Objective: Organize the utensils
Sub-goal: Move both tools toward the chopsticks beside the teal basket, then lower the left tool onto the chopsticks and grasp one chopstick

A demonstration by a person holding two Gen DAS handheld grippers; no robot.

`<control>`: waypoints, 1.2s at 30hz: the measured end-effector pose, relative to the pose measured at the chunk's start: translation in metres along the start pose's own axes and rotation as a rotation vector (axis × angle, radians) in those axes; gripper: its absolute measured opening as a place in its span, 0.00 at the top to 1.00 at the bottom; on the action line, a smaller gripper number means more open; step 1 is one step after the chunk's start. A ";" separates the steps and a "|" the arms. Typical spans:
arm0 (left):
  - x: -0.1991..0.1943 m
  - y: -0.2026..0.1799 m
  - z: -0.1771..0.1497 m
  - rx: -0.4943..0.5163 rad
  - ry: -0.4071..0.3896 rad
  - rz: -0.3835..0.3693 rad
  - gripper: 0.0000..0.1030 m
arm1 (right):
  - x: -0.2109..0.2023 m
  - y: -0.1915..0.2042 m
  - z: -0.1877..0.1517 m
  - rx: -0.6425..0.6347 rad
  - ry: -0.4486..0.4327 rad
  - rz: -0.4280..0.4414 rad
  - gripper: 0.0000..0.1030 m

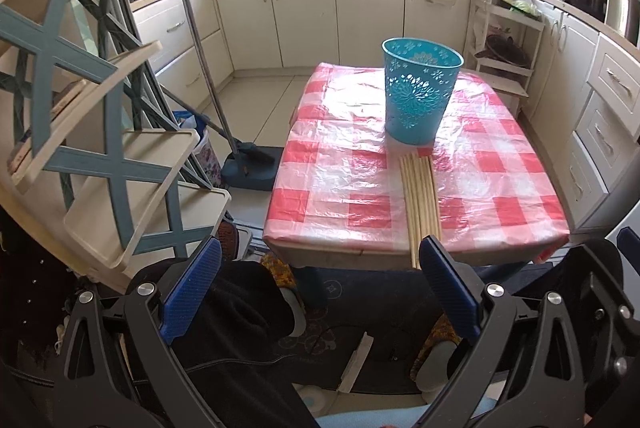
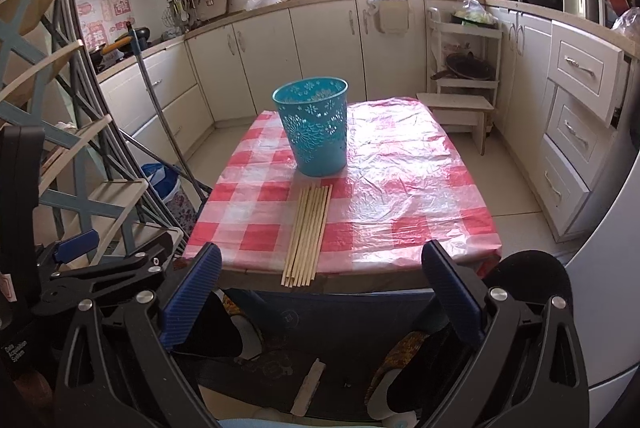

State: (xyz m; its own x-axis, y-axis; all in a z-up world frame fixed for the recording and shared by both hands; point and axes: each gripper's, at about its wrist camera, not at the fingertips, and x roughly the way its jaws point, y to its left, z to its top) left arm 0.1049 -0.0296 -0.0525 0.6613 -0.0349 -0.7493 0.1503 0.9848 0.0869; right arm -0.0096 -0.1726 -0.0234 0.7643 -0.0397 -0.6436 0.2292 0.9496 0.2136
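Several wooden chopsticks (image 1: 421, 205) (image 2: 308, 234) lie side by side on a small table with a red-and-white checked cloth (image 1: 340, 164) (image 2: 400, 180), their near ends sticking past the front edge. Just behind them stands an upright teal perforated cup (image 1: 420, 90) (image 2: 316, 126), and nothing shows above its rim. My left gripper (image 1: 320, 260) is open, held low in front of the table's near edge, left of the chopsticks. My right gripper (image 2: 322, 264) is open too, below the front edge, with the chopstick ends between and just above its blue fingers (image 2: 192, 292).
A beige and blue shelf rack (image 1: 100, 108) (image 2: 60, 148) stands close on the left. A mop and dustpan (image 1: 248, 164) lean beside the table. Cabinets (image 1: 304, 12) (image 2: 576, 124) ring the room; a white step stool (image 2: 460, 108) is behind the table. A person's slippered feet (image 1: 292, 312) are below.
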 end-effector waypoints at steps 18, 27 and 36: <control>0.097 0.018 0.018 -0.096 0.107 -0.030 0.08 | 0.185 -0.024 0.045 -0.091 0.171 -0.025 0.46; 0.133 0.005 0.030 -0.089 0.153 -0.063 0.08 | 0.257 -0.019 0.048 -0.140 0.259 -0.022 0.67; 0.171 -0.026 0.046 -0.019 0.202 -0.090 0.08 | 0.284 -0.025 0.046 -0.260 0.312 -0.027 0.76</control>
State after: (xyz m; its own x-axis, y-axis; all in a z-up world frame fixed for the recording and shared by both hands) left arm 0.2484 -0.0690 -0.1528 0.4850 -0.0895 -0.8699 0.1864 0.9825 0.0029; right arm 0.2298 -0.2225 -0.1778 0.5310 -0.0079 -0.8473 0.0560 0.9981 0.0257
